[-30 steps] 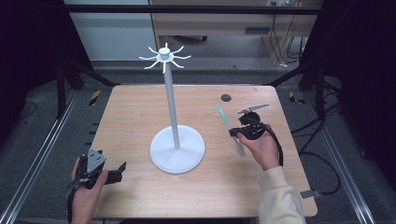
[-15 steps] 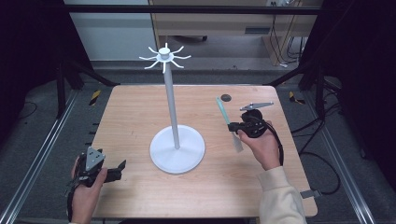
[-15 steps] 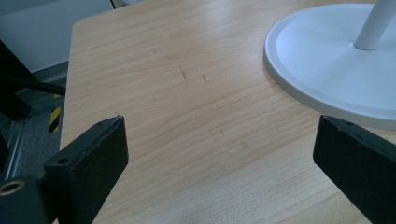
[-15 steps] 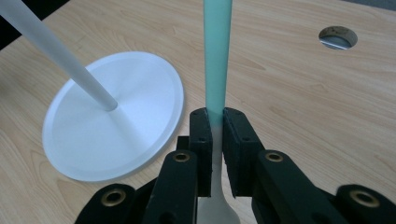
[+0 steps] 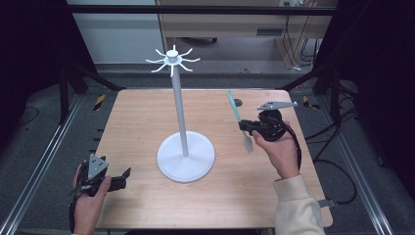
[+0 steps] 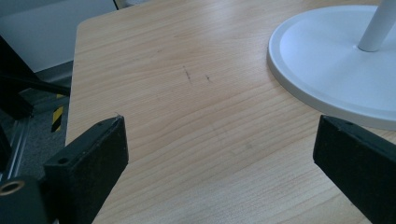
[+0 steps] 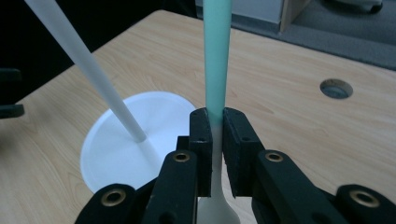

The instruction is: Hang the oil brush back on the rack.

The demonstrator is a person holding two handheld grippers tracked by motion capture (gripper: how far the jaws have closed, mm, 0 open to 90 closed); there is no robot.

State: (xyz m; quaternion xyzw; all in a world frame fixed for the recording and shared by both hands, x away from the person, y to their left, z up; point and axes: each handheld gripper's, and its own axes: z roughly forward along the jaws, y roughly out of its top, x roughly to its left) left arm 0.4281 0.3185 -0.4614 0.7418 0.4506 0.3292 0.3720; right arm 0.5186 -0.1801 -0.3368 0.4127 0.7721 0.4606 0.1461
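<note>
While your right gripper [image 5: 246,126] clamps the spatula [image 5: 238,120] above the table [image 5: 147,112] in the high view, right of the stand [image 5: 185,155], your left gripper [image 5: 122,177] gapes empty.

Left gripper view: jaws wide over bare wood.

Right gripper view: jaws pinch the spatula [image 7: 217,60] upright.

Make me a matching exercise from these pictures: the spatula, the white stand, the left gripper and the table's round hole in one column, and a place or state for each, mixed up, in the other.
Things:
1. spatula
2. white stand
3. left gripper
4. round hole

Places or states:
A. jaws wide apart, nothing between them
B. upright at the table's middle, hooks on top
C. in the tabletop near the far edge
D. clamped between the right gripper's jaws

Pairs: 1-D, 2-B, 3-A, 4-C
</note>
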